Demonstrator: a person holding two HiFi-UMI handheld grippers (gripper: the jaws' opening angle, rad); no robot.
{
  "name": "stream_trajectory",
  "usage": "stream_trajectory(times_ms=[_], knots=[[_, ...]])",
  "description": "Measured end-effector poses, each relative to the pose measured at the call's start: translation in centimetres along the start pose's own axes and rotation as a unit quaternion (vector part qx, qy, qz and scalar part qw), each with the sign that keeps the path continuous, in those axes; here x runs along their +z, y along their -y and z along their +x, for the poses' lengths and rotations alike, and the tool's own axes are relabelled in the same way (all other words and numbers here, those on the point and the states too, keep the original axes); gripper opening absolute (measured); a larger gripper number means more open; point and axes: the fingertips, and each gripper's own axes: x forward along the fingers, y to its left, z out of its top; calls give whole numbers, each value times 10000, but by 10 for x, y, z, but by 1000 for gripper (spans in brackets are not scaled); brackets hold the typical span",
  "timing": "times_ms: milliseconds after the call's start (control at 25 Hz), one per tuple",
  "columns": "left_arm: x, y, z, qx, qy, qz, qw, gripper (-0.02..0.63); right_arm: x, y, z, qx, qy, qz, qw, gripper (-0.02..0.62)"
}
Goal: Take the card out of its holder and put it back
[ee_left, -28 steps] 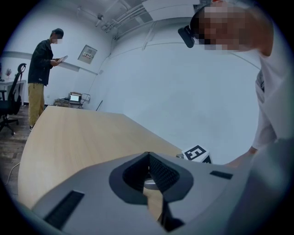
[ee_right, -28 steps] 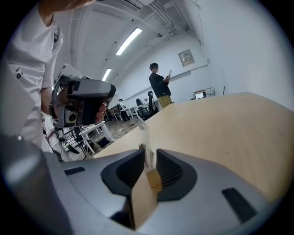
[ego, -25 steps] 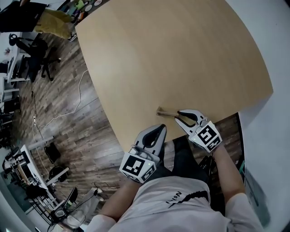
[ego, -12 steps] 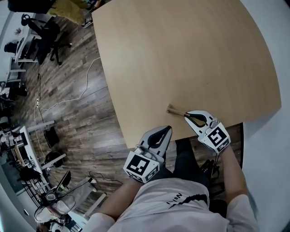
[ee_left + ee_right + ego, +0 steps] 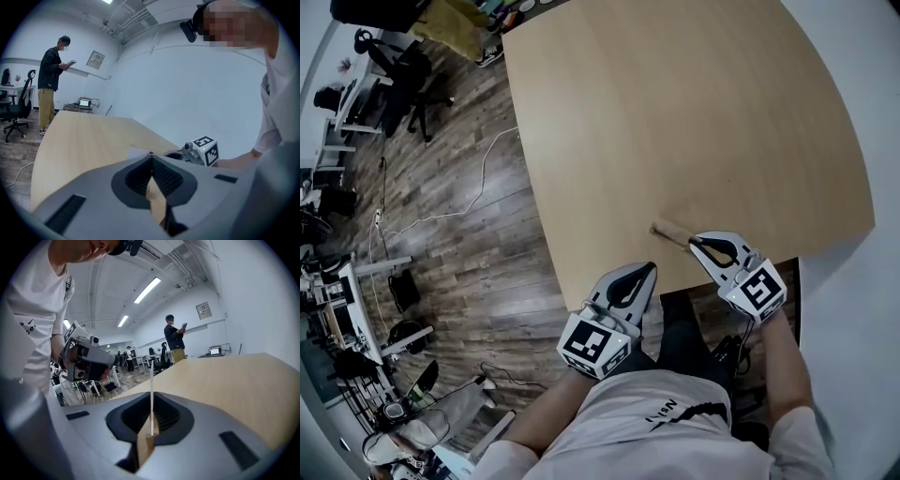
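Note:
A small wooden card holder [image 5: 668, 231] lies near the front edge of the light wood table [image 5: 675, 112]. My right gripper [image 5: 692, 241] is shut on the holder's near end. In the right gripper view a thin white card [image 5: 151, 380] stands upright, edge-on, in the holder [image 5: 149, 442] between the jaws of the right gripper [image 5: 151, 399]. My left gripper [image 5: 650, 266] hovers at the table's front edge, left of the holder, shut with nothing in it. In the left gripper view, beyond the tips of the left gripper [image 5: 151, 157], the card [image 5: 137, 153] shows as a pale patch.
The tabletop stretches wide and bare beyond the holder. A standing person [image 5: 51, 79] is at the table's far end. Office chairs [image 5: 403, 89] and a white cable [image 5: 478, 187] are on the wooden floor to the left. A white wall runs along the table's right side.
The head view has shifted slightly, moving everything a little to the right. The right gripper stays on the holder and the left gripper keeps its place at the table edge.

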Motion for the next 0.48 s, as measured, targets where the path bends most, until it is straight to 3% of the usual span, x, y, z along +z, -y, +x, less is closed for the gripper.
stream_trajectory(times_ms=[280,480], knots=[[23,9,-12,-175,236,139,9995,12,39,-6,-23,-278,310,26,9991,26],[51,20,-33,-422,344,211,9983,12,88,-19,-49,-604,469,120,9970,26]])
